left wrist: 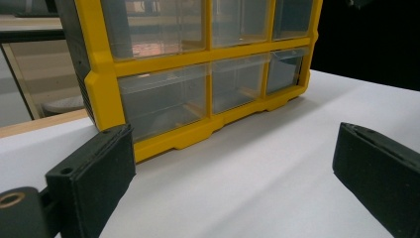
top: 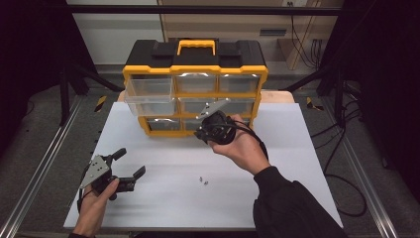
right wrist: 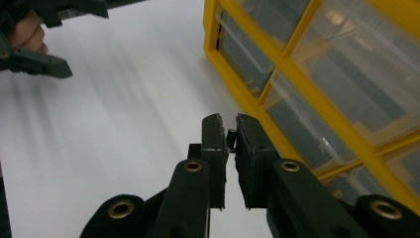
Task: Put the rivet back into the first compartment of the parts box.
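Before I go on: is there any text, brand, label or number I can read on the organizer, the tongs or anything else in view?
None can be read.
Organizer: no legible word or brand on the lid, handle or drawers.
Left tongs and right tongs: no markings visible.
Grey plate on the back wall: may carry print, too small and blurred to read.

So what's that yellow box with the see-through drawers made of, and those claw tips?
The organizer box looks like moulded plastic: a glossy yellow frame with a matte black top and rounded edges. Its drawers seem to be clear plastic, since they catch glare and show what's behind. The left claw has matte black pads, probably rubber or foam-faced plastic; the look can't settle which.
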`<control>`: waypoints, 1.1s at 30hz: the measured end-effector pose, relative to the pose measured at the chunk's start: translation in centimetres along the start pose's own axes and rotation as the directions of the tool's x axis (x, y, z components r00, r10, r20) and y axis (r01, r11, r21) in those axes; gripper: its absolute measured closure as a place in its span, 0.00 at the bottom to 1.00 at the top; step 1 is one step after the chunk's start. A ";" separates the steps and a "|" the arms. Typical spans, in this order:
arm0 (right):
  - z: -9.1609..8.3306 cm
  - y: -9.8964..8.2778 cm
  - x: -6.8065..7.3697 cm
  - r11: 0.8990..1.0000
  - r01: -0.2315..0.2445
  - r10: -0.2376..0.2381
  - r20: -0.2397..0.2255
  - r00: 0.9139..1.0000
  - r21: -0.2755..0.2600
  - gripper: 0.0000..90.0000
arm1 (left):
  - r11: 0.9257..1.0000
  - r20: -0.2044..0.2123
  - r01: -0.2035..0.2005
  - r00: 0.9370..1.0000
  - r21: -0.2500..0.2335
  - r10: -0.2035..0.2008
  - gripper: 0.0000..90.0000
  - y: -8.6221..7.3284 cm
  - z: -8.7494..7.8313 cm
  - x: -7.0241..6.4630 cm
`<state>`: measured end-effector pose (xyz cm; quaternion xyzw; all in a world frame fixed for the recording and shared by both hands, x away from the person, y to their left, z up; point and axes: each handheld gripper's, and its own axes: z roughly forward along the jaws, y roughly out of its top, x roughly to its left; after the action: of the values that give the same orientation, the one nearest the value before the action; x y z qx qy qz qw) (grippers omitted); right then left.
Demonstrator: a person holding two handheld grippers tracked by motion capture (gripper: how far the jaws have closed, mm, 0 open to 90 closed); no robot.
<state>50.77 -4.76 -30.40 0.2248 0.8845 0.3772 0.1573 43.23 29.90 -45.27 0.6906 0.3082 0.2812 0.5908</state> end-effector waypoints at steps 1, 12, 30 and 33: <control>-0.1 0.2 0.0 1.000 0.002 -0.002 0.003 1.000 -0.003 0.92 | 1.000 0.000 0.000 1.000 0.000 0.000 0.03 0.0 0.0 0.0; -1.5 2.9 -0.3 0.998 0.019 -0.017 0.033 0.999 -0.053 0.92 | 1.000 0.001 0.003 1.000 -0.006 -0.003 0.03 0.0 0.0 0.0; -3.1 6.3 -0.4 0.991 0.031 -0.023 0.060 0.998 -0.130 0.92 | 1.000 0.000 0.010 1.000 -0.018 -0.010 0.03 0.0 0.0 0.0; -3.2 6.5 -0.4 0.989 0.029 -0.020 0.060 0.998 -0.142 0.92 | 1.000 0.001 0.011 1.000 -0.019 -0.011 0.03 0.1 0.0 0.0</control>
<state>51.53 -2.89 -23.39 0.2130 0.8530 0.4309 0.2034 43.22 29.94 -45.21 0.6833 0.3092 0.2806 0.5990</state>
